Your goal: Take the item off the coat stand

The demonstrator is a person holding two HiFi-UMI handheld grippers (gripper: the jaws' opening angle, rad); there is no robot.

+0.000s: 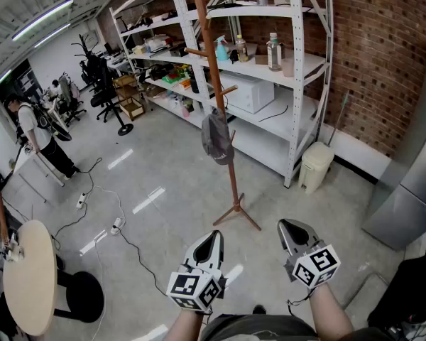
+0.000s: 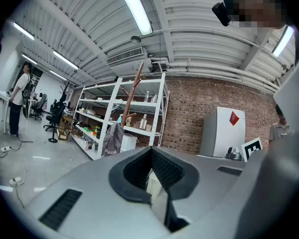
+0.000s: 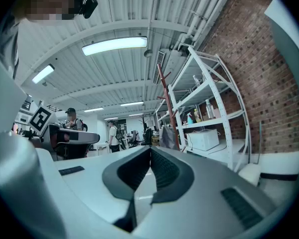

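Task not started. Cap (image 1: 217, 138) hangs on the stand (image 1: 214, 77) at 12 o'clock, well apart from both grippers. Left gripper (image 1: 214, 236) and right gripper (image 1: 287, 225) have jaws together, empty.

Remaining: approach, grasp, lift off.

Shelves (image 1: 298, 69) stand just behind the stand, bin (image 1: 316, 165) at 1 o'clock, floor cable (image 1: 121, 236) at 9 o'clock, likely off the path.

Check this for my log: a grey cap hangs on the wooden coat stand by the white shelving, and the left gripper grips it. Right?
No: the grey cap hangs on the wooden coat stand by the white shelving, but the left gripper is far short of it, jaws shut on nothing; see the head view.
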